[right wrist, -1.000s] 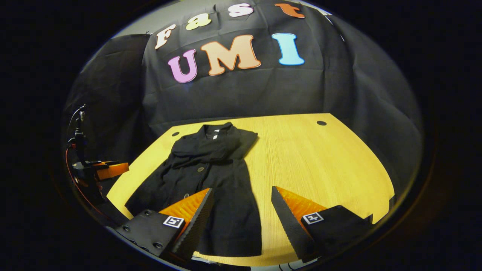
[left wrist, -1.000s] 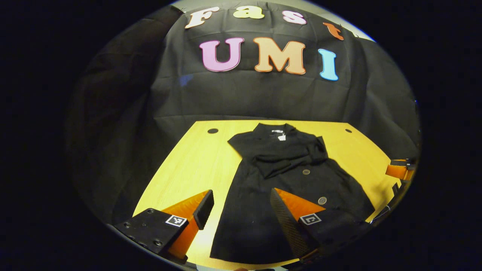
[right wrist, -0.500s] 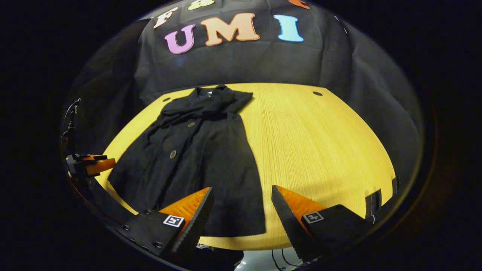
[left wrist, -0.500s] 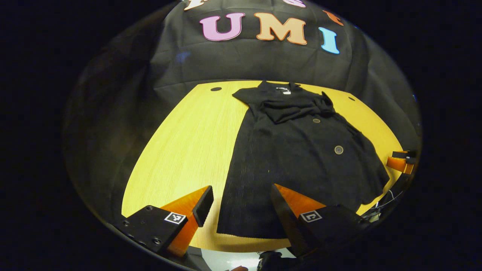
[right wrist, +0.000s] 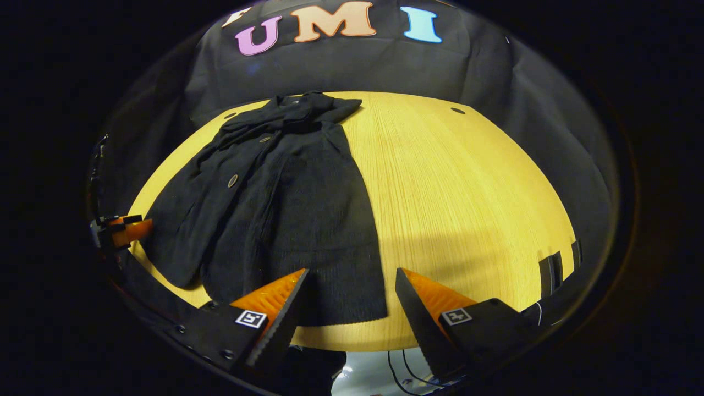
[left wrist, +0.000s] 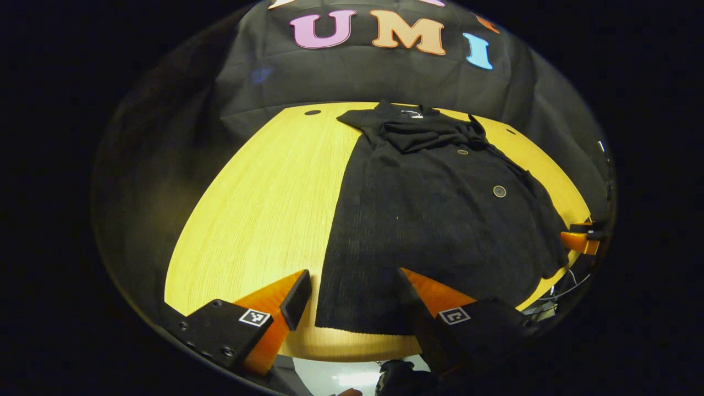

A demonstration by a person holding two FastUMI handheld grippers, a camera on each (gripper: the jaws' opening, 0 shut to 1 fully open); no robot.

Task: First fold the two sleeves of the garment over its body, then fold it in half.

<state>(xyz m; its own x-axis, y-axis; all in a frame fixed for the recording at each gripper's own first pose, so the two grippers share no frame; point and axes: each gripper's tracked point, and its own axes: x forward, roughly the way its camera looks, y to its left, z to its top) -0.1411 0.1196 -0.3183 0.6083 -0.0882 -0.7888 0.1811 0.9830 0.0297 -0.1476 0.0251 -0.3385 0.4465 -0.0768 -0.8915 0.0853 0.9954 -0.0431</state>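
I have the garment [left wrist: 434,214] lying flat on the wooden table [left wrist: 264,209], collar toward the booth wall and hem at the table's near edge. Both sleeves [left wrist: 426,137] look already crossed in a bunch just below the collar, so I judge the sleeve step done and the fold in half as what remains. That would explain why I hold both tools low at the hem end: the hem is the edge I would lift and carry up to the collar.

My left gripper [left wrist: 352,300] hovers with its fingers spread wide around the hem's left corner, holding nothing; whether the tips touch the cloth I cannot tell. My right gripper [right wrist: 349,300] is likewise wide and empty, straddling the hem's right corner [right wrist: 368,308]. In the left gripper view, the right gripper also peeks in just beside the garment's right flank.

The front panel toward the left tool flares outward from the garment, with 2 buttons [left wrist: 499,191] showing along it, so I expect the hem to be uneven when raised; pinching both corners at once should keep it level.

There are no containers here: the table carries the garment, with 2 small round holes [left wrist: 312,112] near its far corners.
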